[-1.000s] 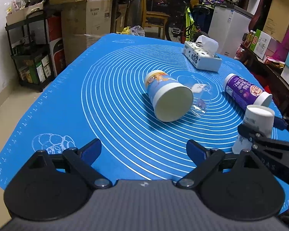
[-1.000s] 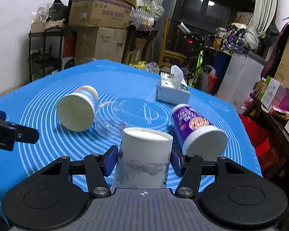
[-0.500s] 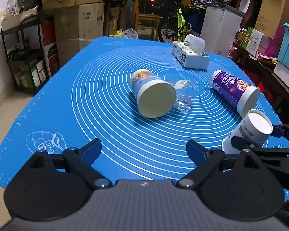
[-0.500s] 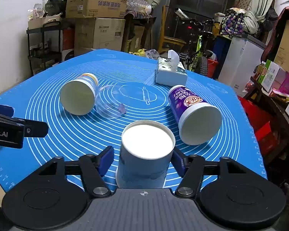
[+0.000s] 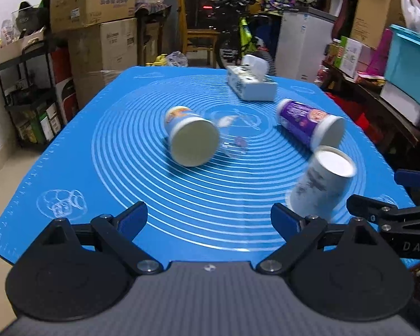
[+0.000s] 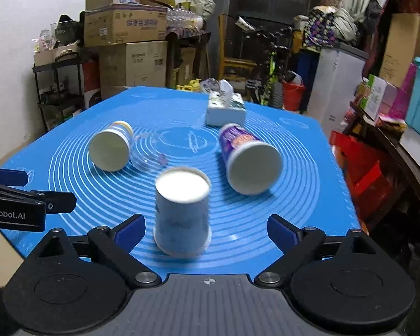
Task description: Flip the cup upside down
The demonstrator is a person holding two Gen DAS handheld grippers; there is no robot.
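Note:
A white paper cup (image 6: 182, 210) with a grey print stands upside down on the blue mat (image 6: 294, 210), base up, near the front edge. It also shows in the left wrist view (image 5: 320, 183), looking tilted and blurred. My right gripper (image 6: 205, 228) is open, its fingers wide on either side of the cup and not touching it. My left gripper (image 5: 208, 217) is open and empty over the mat's front edge, left of the cup.
A blue-and-orange cup (image 5: 191, 137), a clear plastic cup (image 5: 233, 137) and a purple cup (image 5: 310, 124) lie on their sides mid-mat. A tissue box (image 5: 250, 84) sits at the back. Boxes, shelves and a bicycle surround the table.
My right gripper opened and let go of the white cup, which now stands base up on the mat. Both grippers drew back a little.

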